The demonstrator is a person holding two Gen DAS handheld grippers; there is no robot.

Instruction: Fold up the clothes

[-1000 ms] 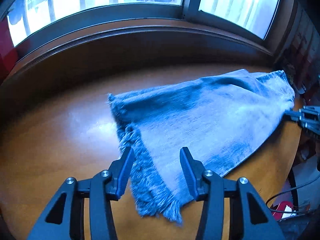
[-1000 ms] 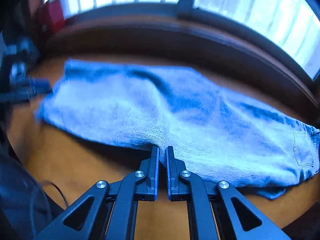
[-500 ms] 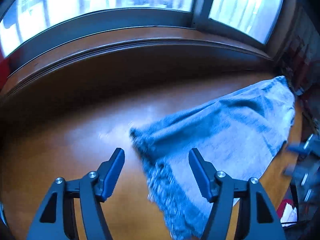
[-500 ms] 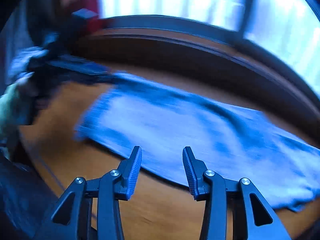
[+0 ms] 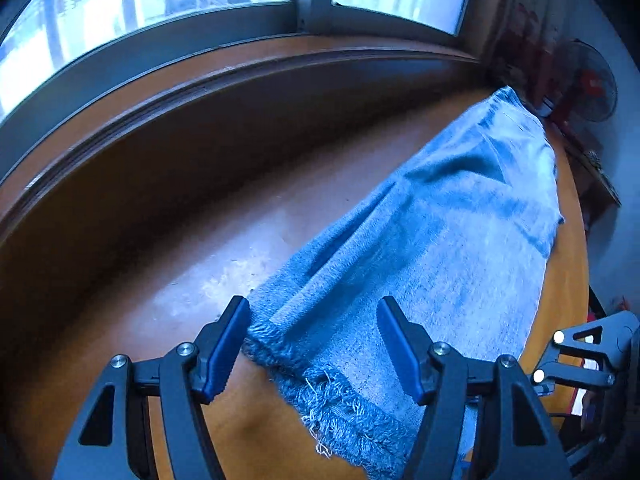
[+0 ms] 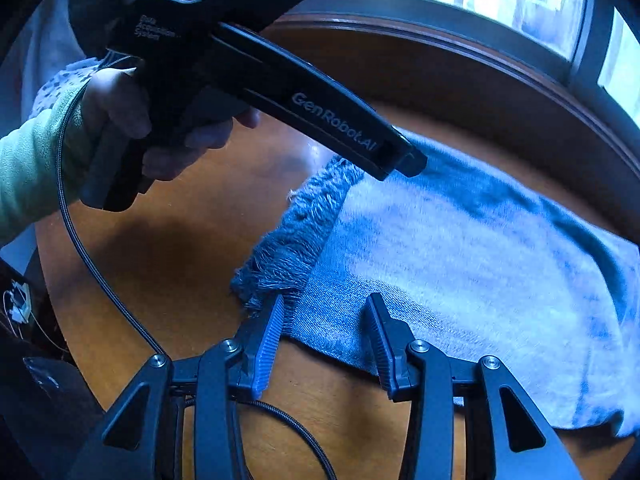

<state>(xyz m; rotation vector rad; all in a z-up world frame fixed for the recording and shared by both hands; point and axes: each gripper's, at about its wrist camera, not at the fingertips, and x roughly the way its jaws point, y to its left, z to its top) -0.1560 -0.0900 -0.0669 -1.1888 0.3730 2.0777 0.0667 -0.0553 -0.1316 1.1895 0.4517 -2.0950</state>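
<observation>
Light blue jeans (image 5: pixel 440 240) lie flat on a round wooden table (image 5: pixel 180 280), frayed hem (image 5: pixel 340 412) nearest me in the left wrist view. My left gripper (image 5: pixel 314 334) is open, its fingers standing either side of the hem's far corner. In the right wrist view the same jeans (image 6: pixel 460 264) stretch to the right, frayed hem (image 6: pixel 288 248) at the left. My right gripper (image 6: pixel 326 328) is open over the near edge of the leg just behind the hem. The left gripper's body (image 6: pixel 280 92) reaches in from the upper left, held by a hand (image 6: pixel 132 120).
A wooden window sill (image 5: pixel 200 92) and windows (image 5: pixel 160 20) run behind the table. A fan (image 5: pixel 588 88) stands at the far right. A braided cable (image 6: pixel 88 248) hangs over the table's left side. The right gripper's body (image 5: pixel 584 356) shows at the table's right edge.
The right gripper let go of the jeans' near edge and opened, then swung left to the hem end. The left gripper opened wider and came close over the hem corner.
</observation>
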